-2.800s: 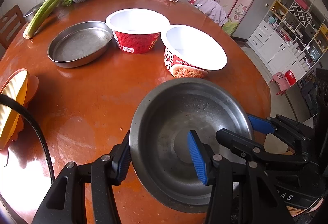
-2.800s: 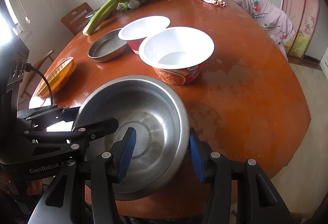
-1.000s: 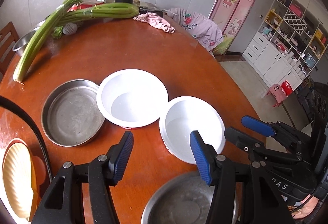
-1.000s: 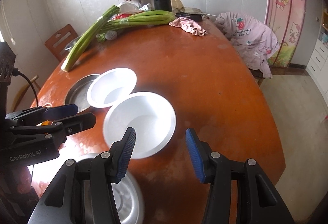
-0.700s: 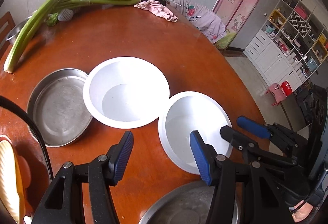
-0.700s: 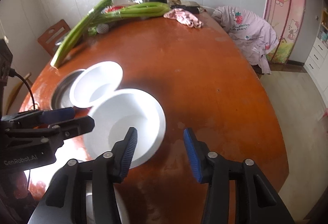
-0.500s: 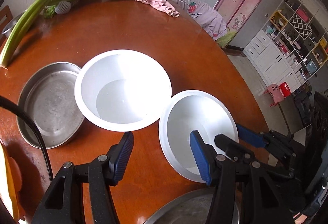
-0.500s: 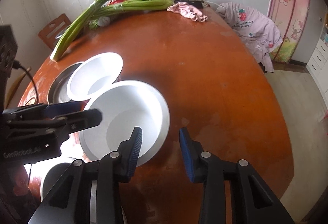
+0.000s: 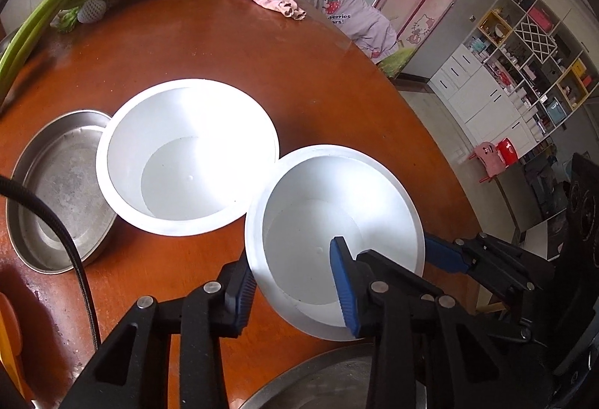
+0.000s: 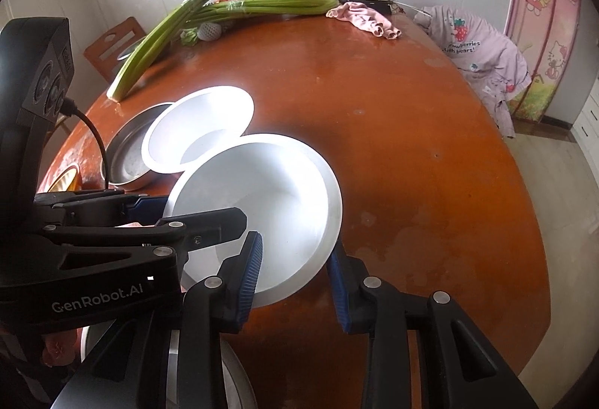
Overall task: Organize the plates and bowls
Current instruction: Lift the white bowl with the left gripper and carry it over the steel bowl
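Through my left wrist camera, my left gripper (image 9: 295,287) straddles the near-left rim of the nearer white bowl (image 9: 322,218): one pad sits outside the wall, the other inside the cavity. Its jaws have just been closing, and they now look clamped on that rim. The bowl stands on the orange table (image 9: 232,45), directly ahead of and below my fingers, its rim touching the farther white bowl (image 9: 187,161), which lies up and to the left. Beyond that one sits the steel pan (image 9: 56,191). My right gripper (image 9: 441,253) shows at the bowl's opposite rim.

Through my right wrist camera, my right gripper (image 10: 295,270) brackets the near-right rim of the same bowl (image 10: 262,191), one pad inside, one outside. Its jaws have just been closing, and they look pinched on the rim. So I hold the bowl from two sides, and the second bowl (image 10: 198,135) lies straight ahead-left, closer to my left hand. I judge that nesting means lifting toward it.
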A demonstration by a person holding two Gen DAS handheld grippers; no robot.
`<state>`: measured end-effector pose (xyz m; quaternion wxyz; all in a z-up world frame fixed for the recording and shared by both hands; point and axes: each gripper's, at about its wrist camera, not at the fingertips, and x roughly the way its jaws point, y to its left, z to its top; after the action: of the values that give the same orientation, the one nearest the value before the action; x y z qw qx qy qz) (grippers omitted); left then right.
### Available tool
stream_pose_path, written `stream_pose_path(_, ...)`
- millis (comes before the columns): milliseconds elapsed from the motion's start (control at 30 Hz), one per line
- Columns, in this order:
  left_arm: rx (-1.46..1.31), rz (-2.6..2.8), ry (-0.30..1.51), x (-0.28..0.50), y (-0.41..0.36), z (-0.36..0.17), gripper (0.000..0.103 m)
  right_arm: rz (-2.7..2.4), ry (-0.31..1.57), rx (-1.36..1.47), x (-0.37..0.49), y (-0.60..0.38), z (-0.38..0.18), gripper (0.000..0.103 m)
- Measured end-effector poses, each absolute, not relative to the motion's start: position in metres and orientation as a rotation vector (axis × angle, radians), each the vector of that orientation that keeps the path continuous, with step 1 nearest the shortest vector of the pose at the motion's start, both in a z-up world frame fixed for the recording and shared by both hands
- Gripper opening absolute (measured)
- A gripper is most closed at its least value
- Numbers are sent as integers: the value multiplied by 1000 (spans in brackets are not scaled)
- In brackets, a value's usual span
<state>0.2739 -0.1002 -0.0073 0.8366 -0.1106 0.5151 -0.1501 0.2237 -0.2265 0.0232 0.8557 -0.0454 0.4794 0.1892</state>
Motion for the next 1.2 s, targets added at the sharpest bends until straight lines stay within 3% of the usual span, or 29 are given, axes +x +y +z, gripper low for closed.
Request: stream_pose_path(1200, -241, -302, 930, 186, -73, 56, 38, 480, 868, -125, 148, -210, 82, 36)
